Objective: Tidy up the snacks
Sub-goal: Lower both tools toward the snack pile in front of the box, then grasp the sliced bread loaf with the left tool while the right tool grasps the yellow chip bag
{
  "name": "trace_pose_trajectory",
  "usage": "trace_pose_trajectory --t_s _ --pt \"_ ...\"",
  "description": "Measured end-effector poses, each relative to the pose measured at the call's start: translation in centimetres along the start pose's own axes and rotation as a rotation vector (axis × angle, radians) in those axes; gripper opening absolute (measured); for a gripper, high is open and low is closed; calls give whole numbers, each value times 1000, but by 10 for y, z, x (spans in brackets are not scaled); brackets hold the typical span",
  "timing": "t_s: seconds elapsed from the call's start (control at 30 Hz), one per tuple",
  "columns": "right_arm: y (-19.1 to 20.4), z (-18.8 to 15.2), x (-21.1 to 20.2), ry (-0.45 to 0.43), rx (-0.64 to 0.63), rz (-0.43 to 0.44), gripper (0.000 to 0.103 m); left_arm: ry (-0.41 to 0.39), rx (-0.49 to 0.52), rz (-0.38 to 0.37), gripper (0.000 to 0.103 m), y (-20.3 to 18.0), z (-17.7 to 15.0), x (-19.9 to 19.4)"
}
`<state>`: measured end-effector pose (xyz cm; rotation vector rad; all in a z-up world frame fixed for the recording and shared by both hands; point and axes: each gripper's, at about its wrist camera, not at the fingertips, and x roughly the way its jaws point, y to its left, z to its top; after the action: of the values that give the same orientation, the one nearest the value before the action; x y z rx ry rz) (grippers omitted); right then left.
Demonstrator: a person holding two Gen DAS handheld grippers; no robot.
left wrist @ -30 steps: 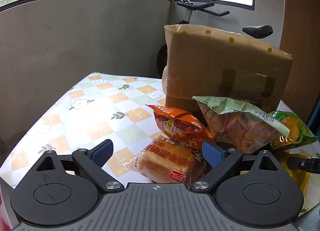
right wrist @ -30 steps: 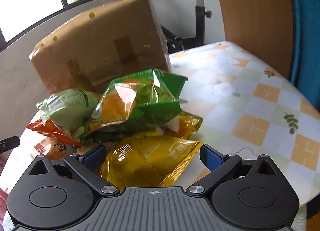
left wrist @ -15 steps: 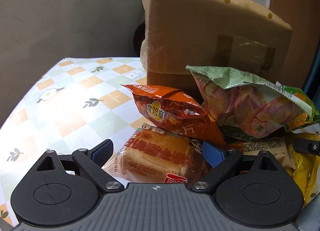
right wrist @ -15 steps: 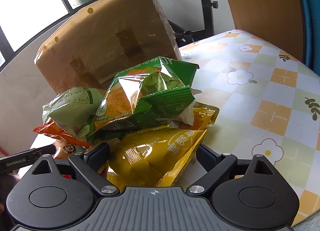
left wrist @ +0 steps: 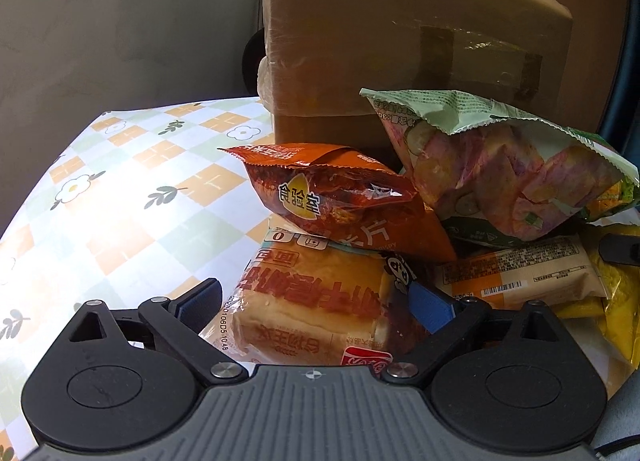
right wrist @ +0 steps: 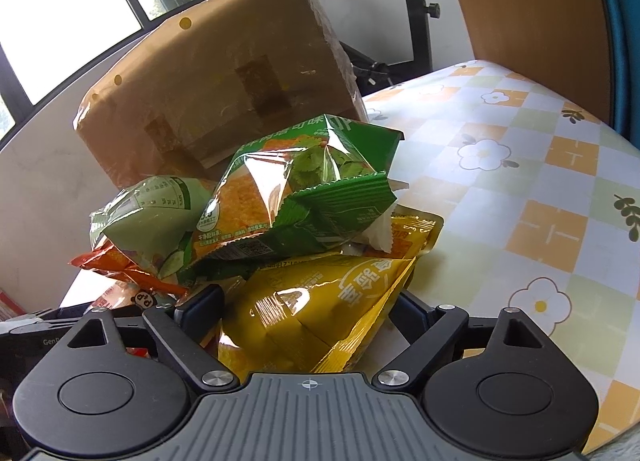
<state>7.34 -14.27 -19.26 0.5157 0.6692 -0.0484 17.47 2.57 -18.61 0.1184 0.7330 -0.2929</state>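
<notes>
Both grippers are at the grasping step on a snack pile in front of a taped cardboard box (right wrist: 224, 101). The left gripper (left wrist: 316, 303) stands wide open astride a wrapped bread loaf (left wrist: 316, 301), not pinching it. The right gripper (right wrist: 308, 311), jaws just closing, straddles a yellow snack bag (right wrist: 320, 309); contact is unclear. Next, each must close firmly and lift clear.

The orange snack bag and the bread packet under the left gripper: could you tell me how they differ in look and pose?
The orange snack bag is opaque, shiny foil; the bread packet is clear film showing the loaf. The orange snack bag lies on top, tilted; the bread packet lies flat on the table, under it. The bread packet sits between the left gripper fingers; the orange snack bag lies beyond them. Both are sealed.
</notes>
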Motion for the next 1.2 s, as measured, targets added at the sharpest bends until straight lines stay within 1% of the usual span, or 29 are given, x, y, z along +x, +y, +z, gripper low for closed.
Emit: trace_pose_trajectory --t_s 0.03,0.17,0.33,0.37,0.43,0.53,0.73,0.83,1.0,1.1,1.17,1.2 --pt "0 0 0 0 2 0 86 -1 -2 -2 102 0 -1 1" --pt "1 0 0 1 4 0 86 -2 17 8 103 -2 -7 4" --pt "-1 0 0 4 15 5 86 -11 -20 -5 102 1 -11 3" --pt "-2 0 1 5 20 8 86 -15 -18 -1 101 1 -12 2" --pt "-4 0 1 7 28 11 86 -37 -18 -8 86 1 -15 -4" --pt "-5 0 2 9 35 16 86 -52 -99 -18 84 8 -21 -15" --pt "-8 -1 4 20 64 29 86 -90 -197 61 83 21 -36 -39" --pt "-9 -1 5 26 81 32 87 -100 -232 88 83 25 -39 -48" --pt "-8 -2 4 36 94 25 87 -113 -242 126 83 23 -40 -60" --pt "-7 -1 1 30 99 48 73 -110 -247 140 83 24 -39 -60" --pt "-4 -1 -3 24 84 40 70 -108 -251 150 83 25 -40 -63" --pt "-3 -1 -4 20 77 30 64 -108 -251 156 83 24 -40 -64"
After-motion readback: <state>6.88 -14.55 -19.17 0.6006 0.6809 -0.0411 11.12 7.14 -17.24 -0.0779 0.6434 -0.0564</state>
